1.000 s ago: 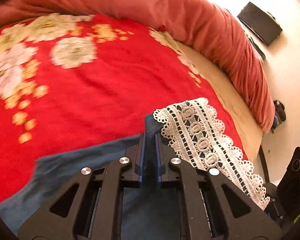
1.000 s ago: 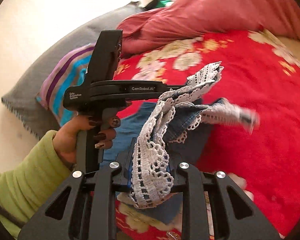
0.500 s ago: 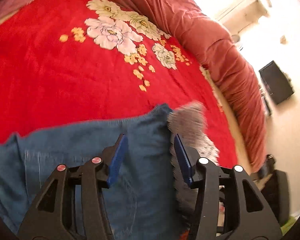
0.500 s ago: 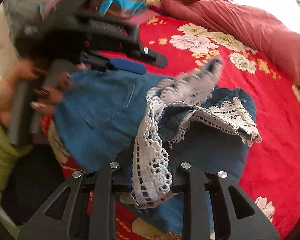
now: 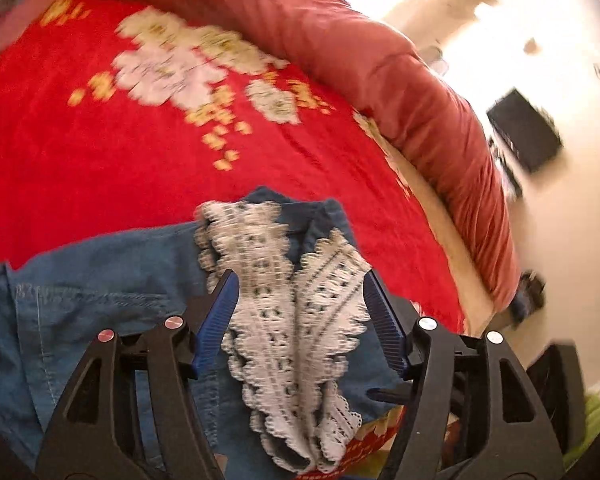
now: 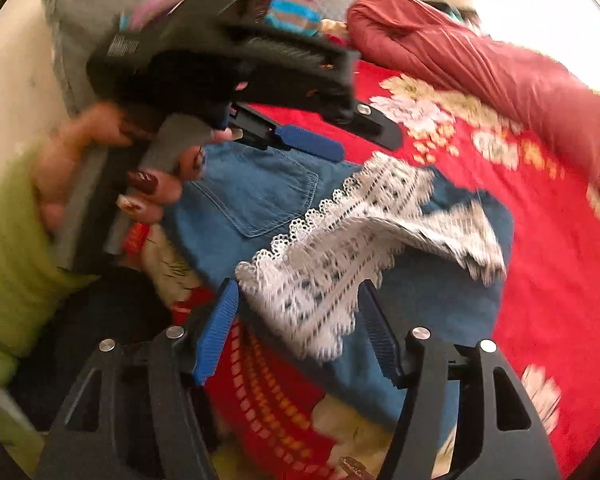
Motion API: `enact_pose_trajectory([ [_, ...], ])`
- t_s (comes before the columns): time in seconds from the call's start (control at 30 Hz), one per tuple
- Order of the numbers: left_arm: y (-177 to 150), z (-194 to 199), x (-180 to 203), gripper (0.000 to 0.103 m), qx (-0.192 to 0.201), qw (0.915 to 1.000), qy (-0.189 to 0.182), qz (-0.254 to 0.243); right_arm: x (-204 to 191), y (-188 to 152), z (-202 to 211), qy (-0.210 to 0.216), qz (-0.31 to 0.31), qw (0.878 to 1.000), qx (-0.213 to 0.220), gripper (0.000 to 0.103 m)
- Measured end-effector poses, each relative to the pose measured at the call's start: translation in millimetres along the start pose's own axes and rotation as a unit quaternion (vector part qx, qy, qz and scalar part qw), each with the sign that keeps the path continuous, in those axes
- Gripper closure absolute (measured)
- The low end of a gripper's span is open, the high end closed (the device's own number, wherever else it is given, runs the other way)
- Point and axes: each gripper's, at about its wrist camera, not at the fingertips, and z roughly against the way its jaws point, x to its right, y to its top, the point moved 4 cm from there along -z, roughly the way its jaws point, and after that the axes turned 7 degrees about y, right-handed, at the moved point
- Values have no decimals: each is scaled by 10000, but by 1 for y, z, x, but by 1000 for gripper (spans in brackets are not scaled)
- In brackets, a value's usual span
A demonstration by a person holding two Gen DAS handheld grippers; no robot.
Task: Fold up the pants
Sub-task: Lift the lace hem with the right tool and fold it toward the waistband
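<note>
**Pants doubled over on the bed, both tools letting go**

The denim pants (image 6: 268, 196) are lying on the red flowered bedspread (image 5: 100, 168), near the edge of the bed closest to the person. The legs are resting folded up over the seat, so the white lace hems (image 6: 340, 248) are sitting on top of the blue denim, just beside the back pocket. That first fold looks done, though loosely: the lace is lying rumpled and one hem is flaring off to the side instead of lying flat.

The left tool (image 5: 300, 320) is hanging over the lace with its blue pads spread apart, gripping nothing. The right tool (image 6: 296, 328) is likewise standing wide apart above the lace edge, holding nothing. The left hand (image 6: 100, 184), with dark painted nails and a lime-green sleeve, is wrapping around its tool's handle.

What is left, I would judge, is smoothing the hems and perhaps one more fold to make the bundle compact.

Around them, a rolled pinkish-red duvet (image 5: 380, 80) is running along the far side of the bed, and a striped pillow (image 6: 292, 12) is leaning by a pale wall. Beyond the bed, a bright floor is showing with a dark flat object (image 5: 524, 136) on it; the blur is hiding what it is.
</note>
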Motion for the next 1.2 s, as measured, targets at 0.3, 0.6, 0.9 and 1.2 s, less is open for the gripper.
enact_pose_trajectory([
  [0.3,-18,-50,71,42,-646,9748,809,-1978,28,-36,43,80,-848,9963,63,42],
  [0.6,-5,-80,40,87,-918,9883,589,-1069,40,-38,50,83,-979,9950,169,42],
  [0.9,-3,-42,-31,70,-697,9953,191,645,10,-9,12,107,-217,9997,14,42],
  [1.2,-6,-48,-51,53,-833,9908,275,1026,-19,2,-23,-297,616,9973,-257,42],
])
